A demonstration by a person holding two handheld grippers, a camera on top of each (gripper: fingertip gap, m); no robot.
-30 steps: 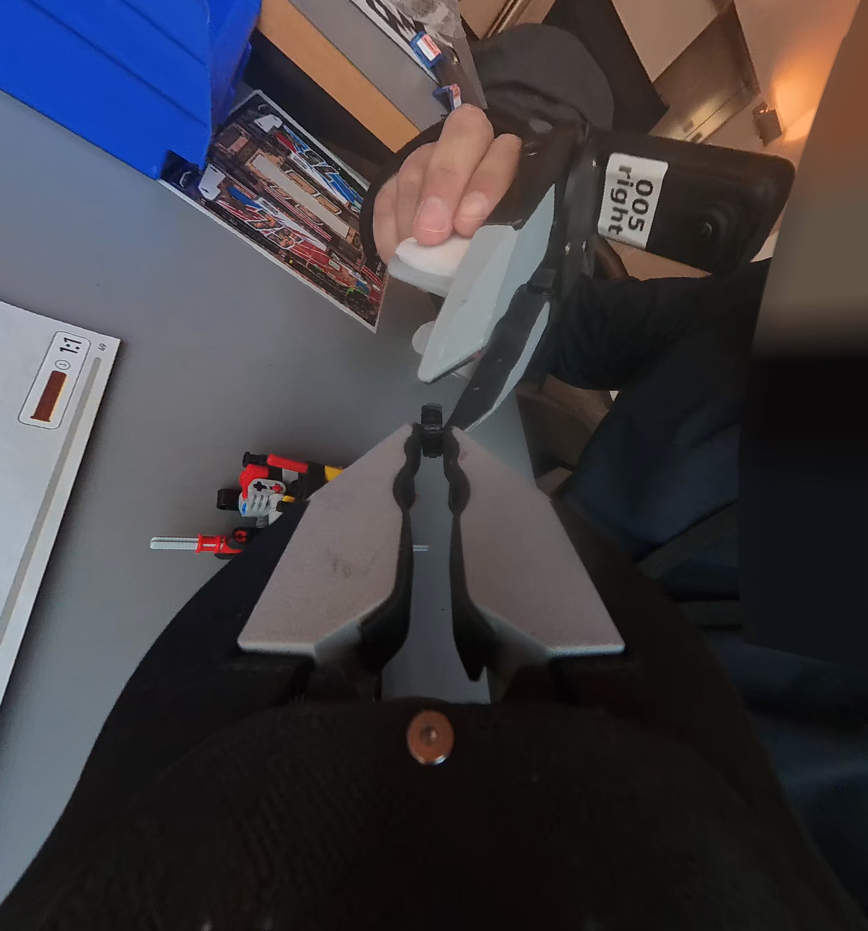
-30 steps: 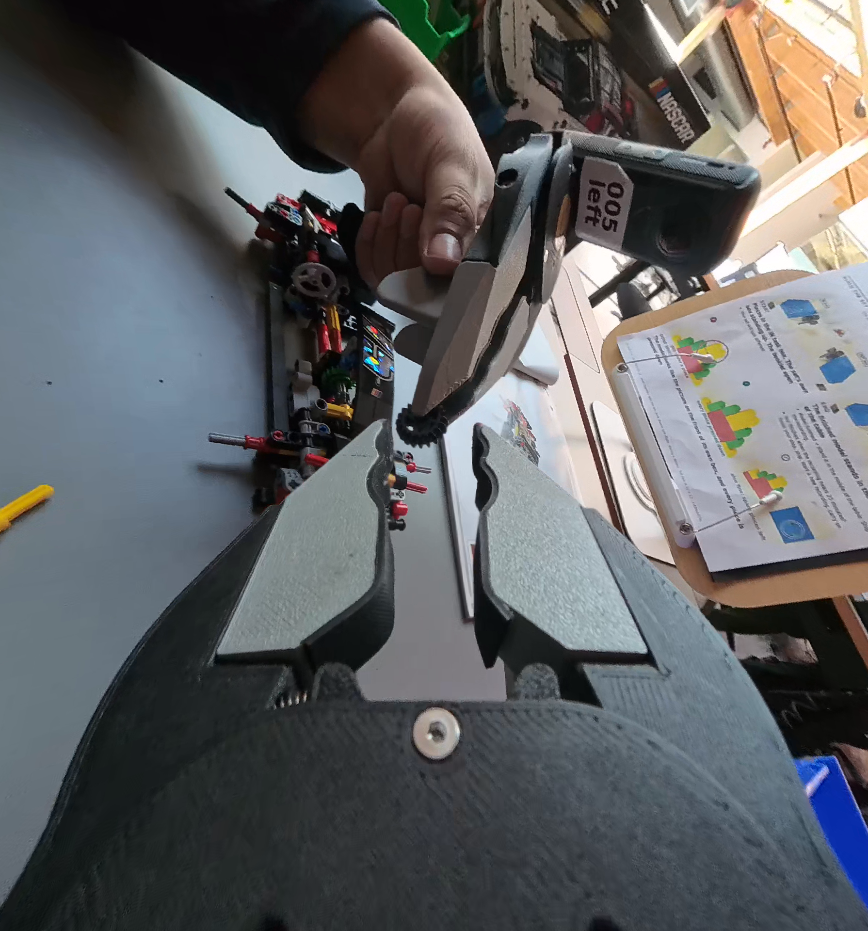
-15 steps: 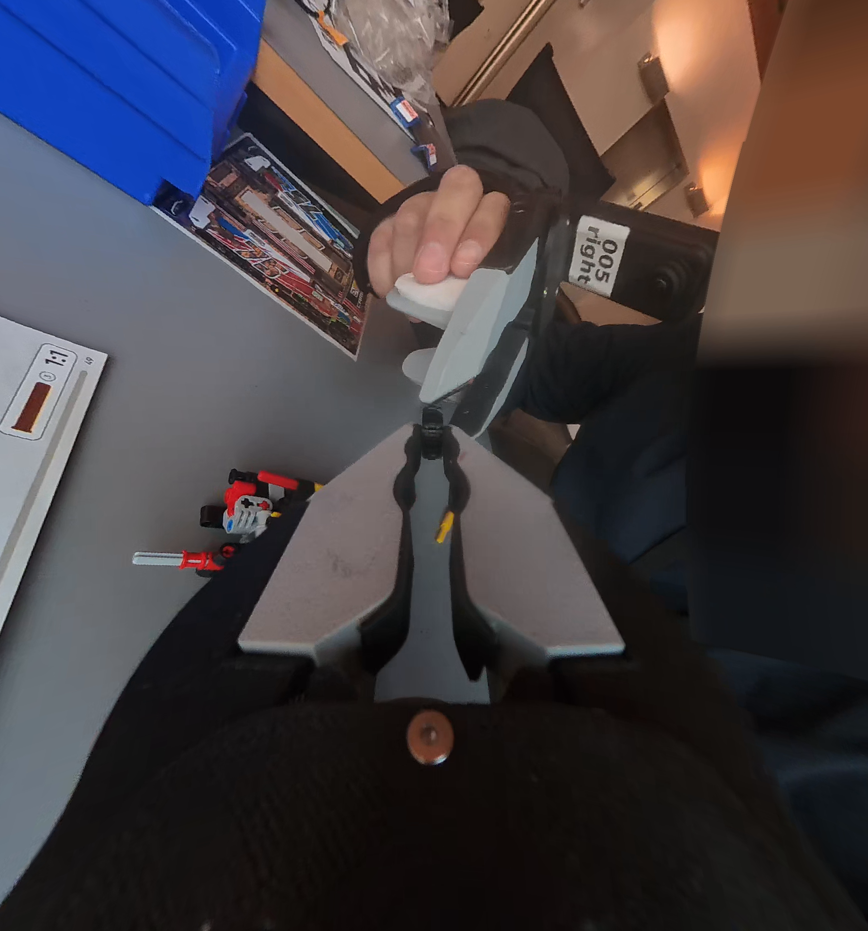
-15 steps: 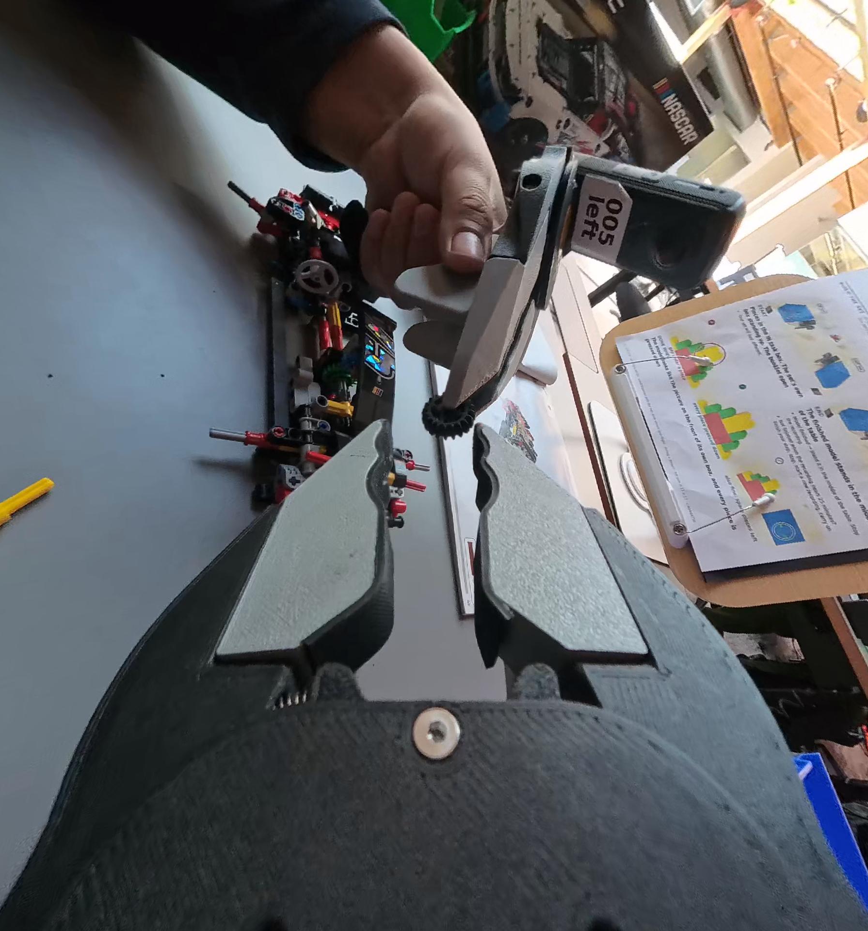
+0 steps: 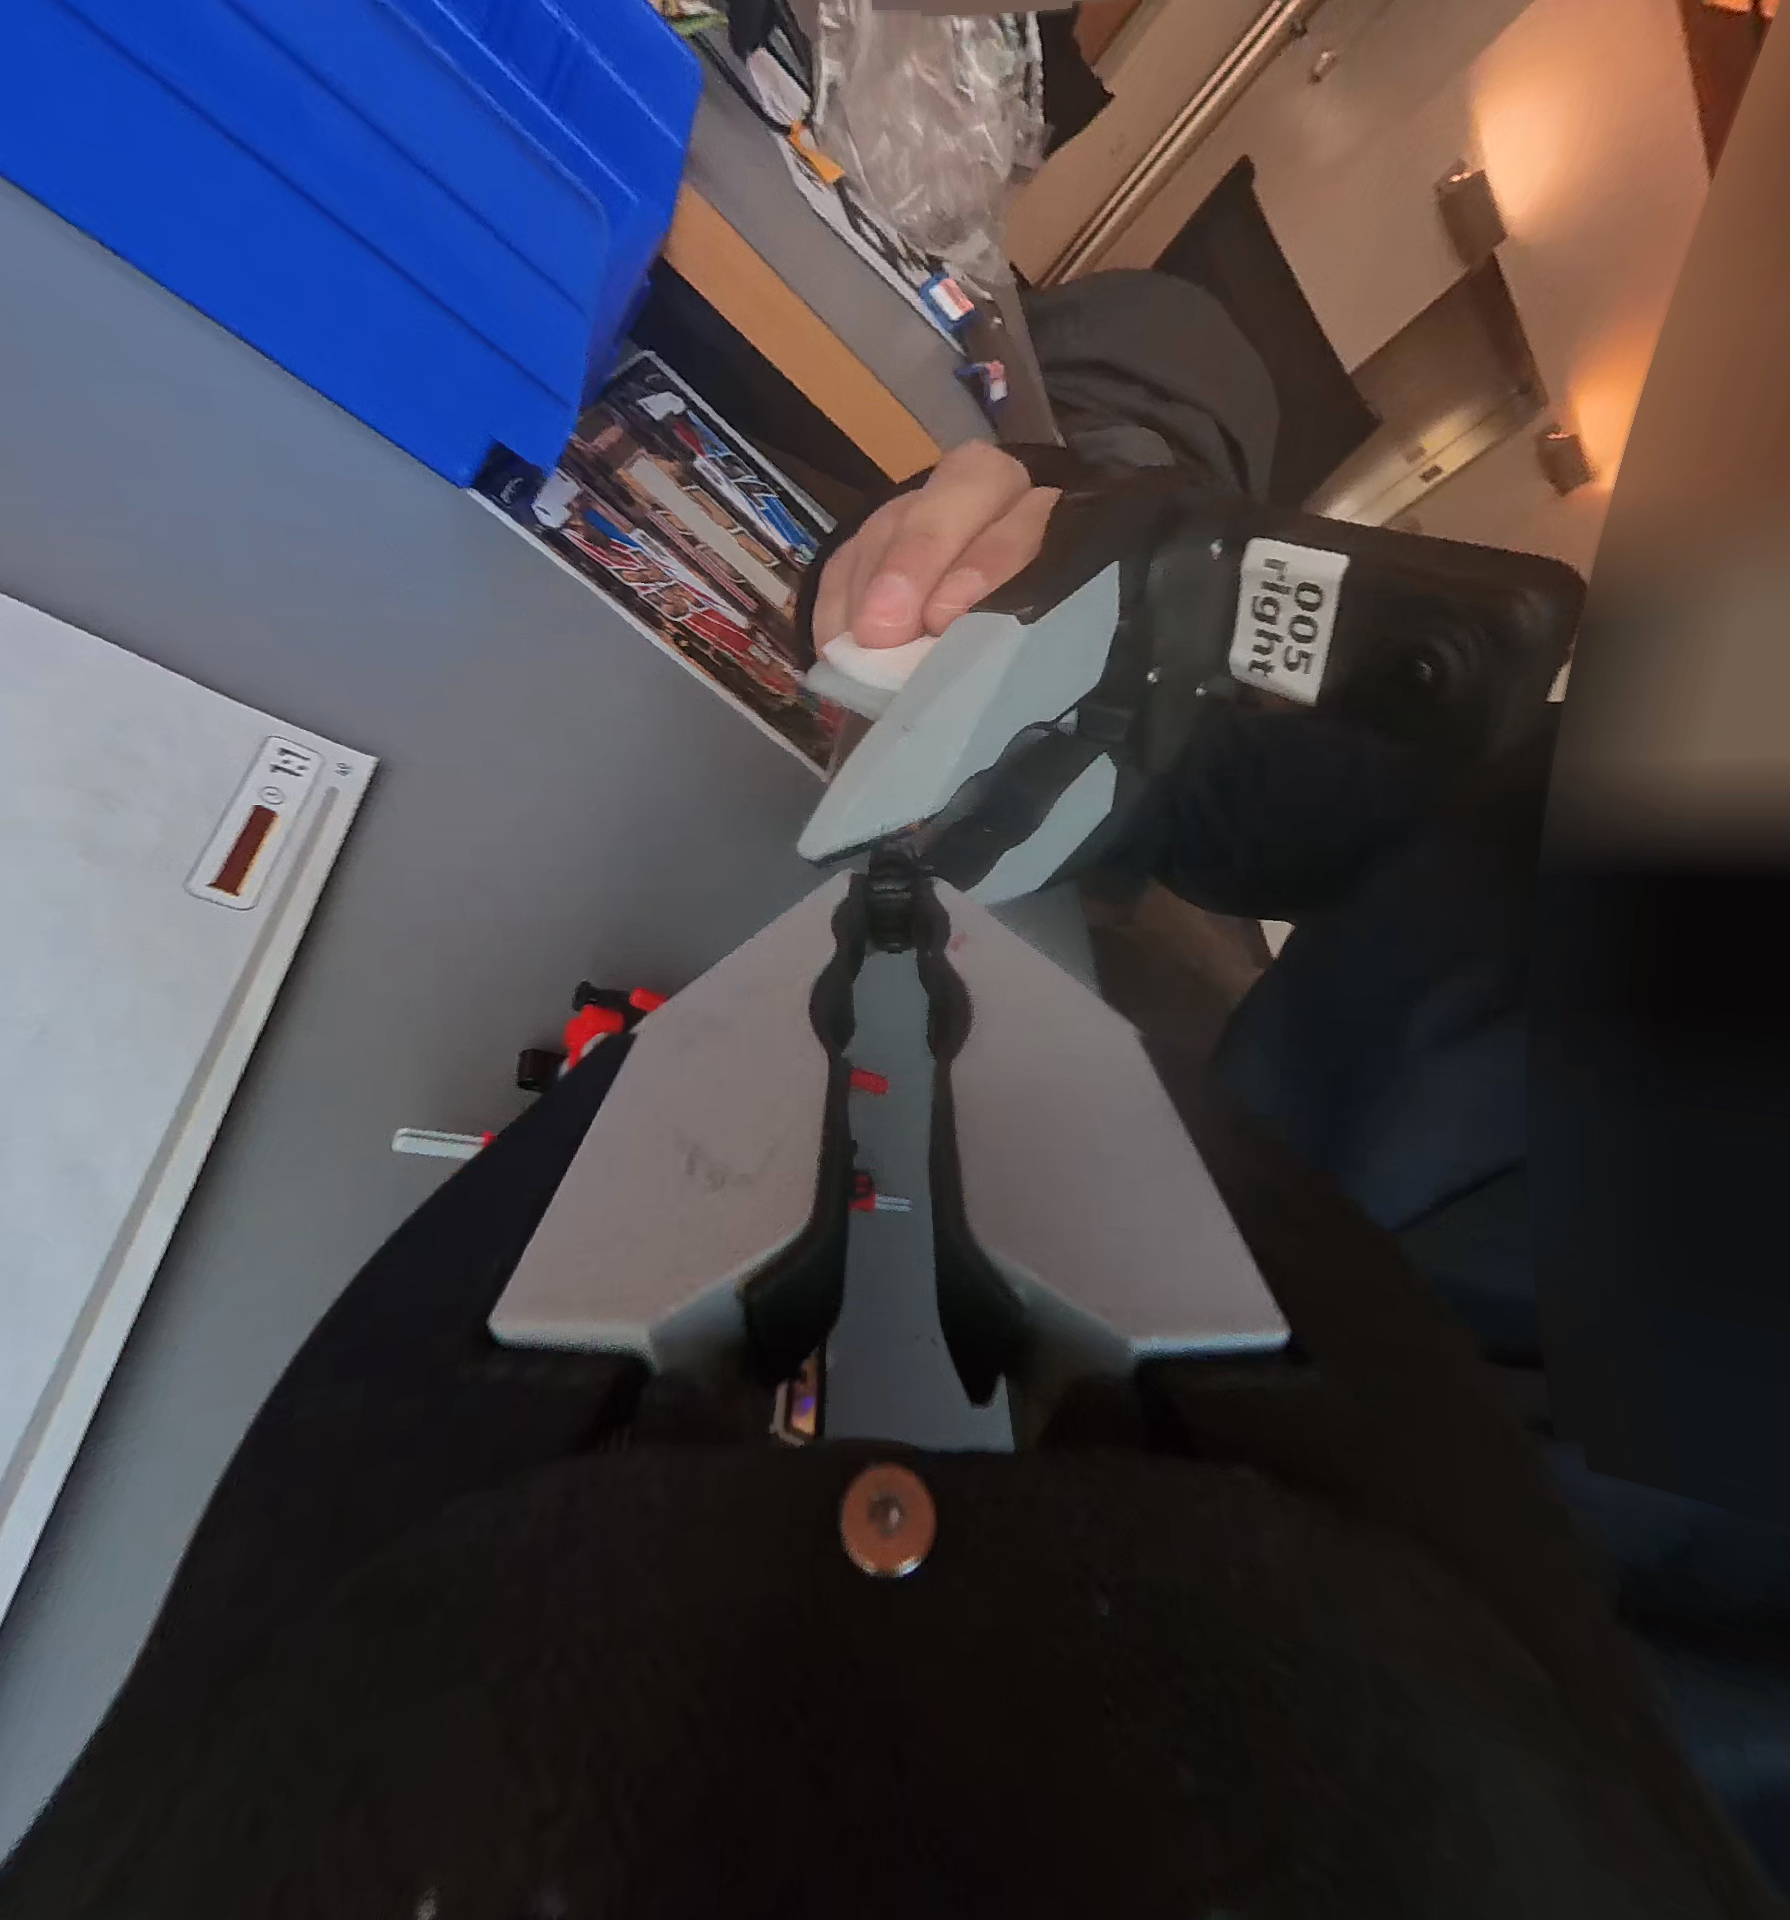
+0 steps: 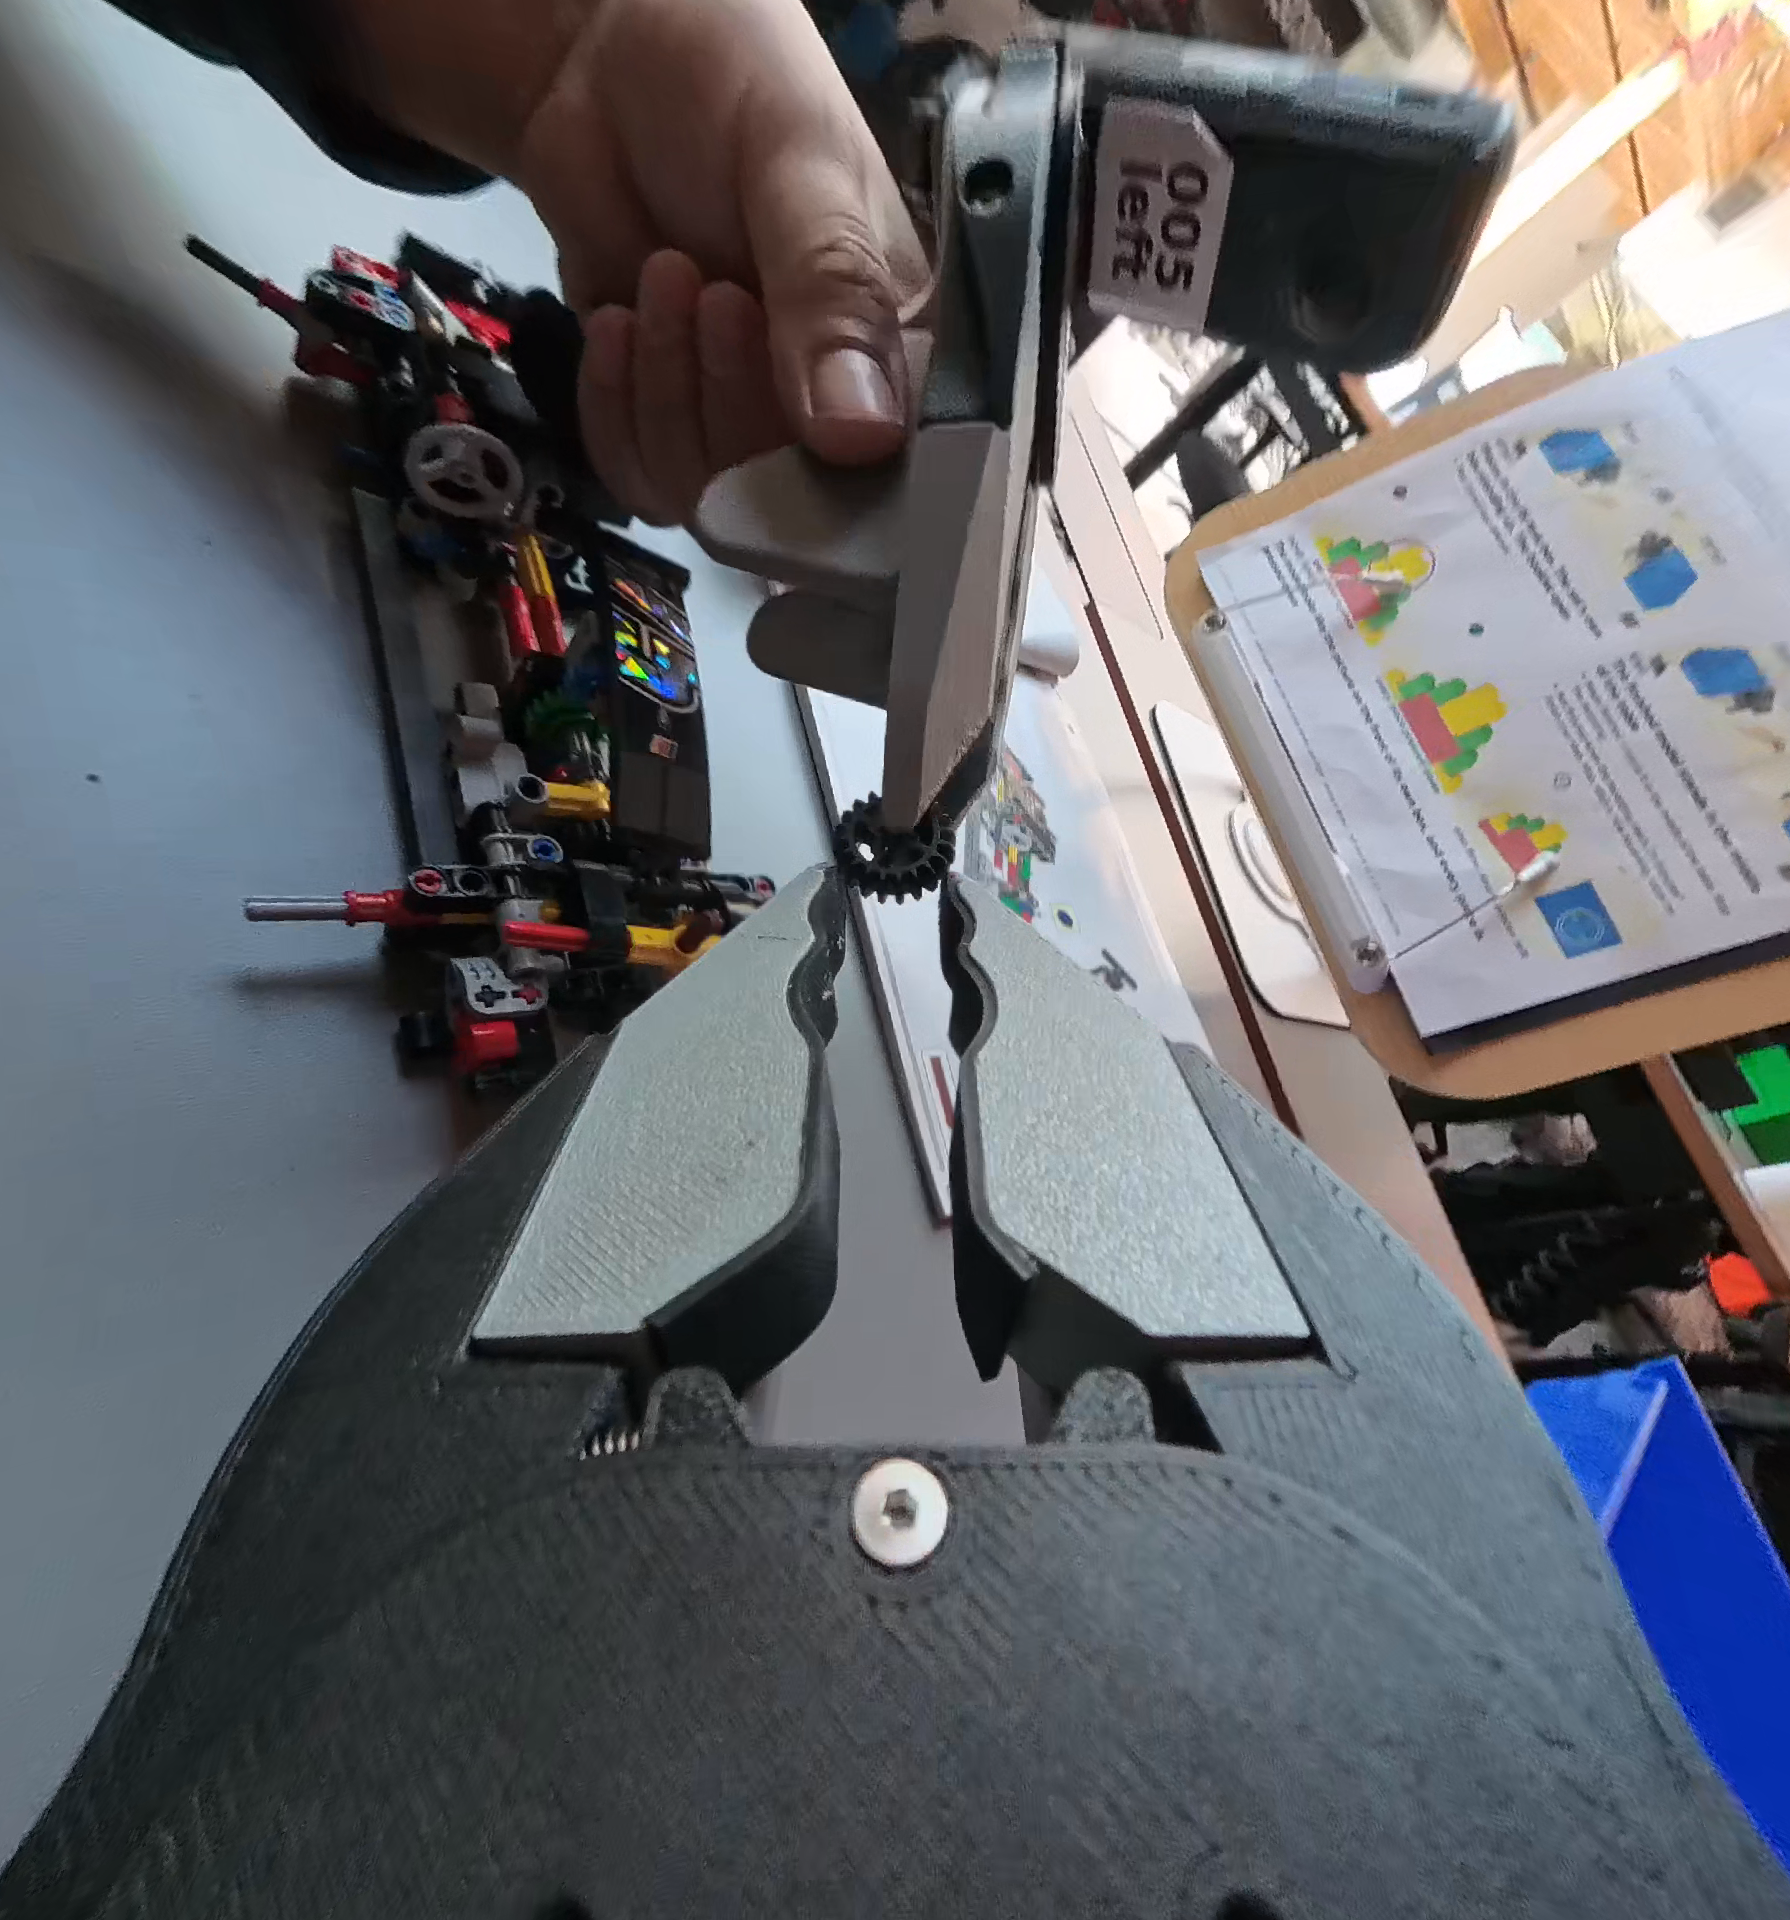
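Observation:
My left gripper (image 5: 891, 920) is shut on a small black toothed gear (image 5: 889, 896), held above the grey table. The right wrist view shows the gear (image 6: 886, 864) sticking out of the left gripper's tip (image 6: 922, 800). My right gripper (image 6: 893, 902) has narrowed onto the gear's lower edge, and both fingertips (image 6: 826, 914) touch its teeth. In the left wrist view the right gripper (image 5: 922, 847) meets mine tip to tip around the gear. A hand holds each gripper.
A partly built brick vehicle (image 6: 558, 727) lies on the table (image 6: 122, 1039) at the left, with loose red and black parts (image 5: 600, 1023). An open instruction booklet (image 5: 91, 987), blue bins (image 5: 299, 208) and a clipboard stand with a printed sheet (image 6: 1545, 675) are nearby. Both grippers' tips are close together, under 4 cm apart.
The two grippers have come together tip to tip. My right jaws, wide open before, have closed in onto the gear that the left gripper keeps holding.

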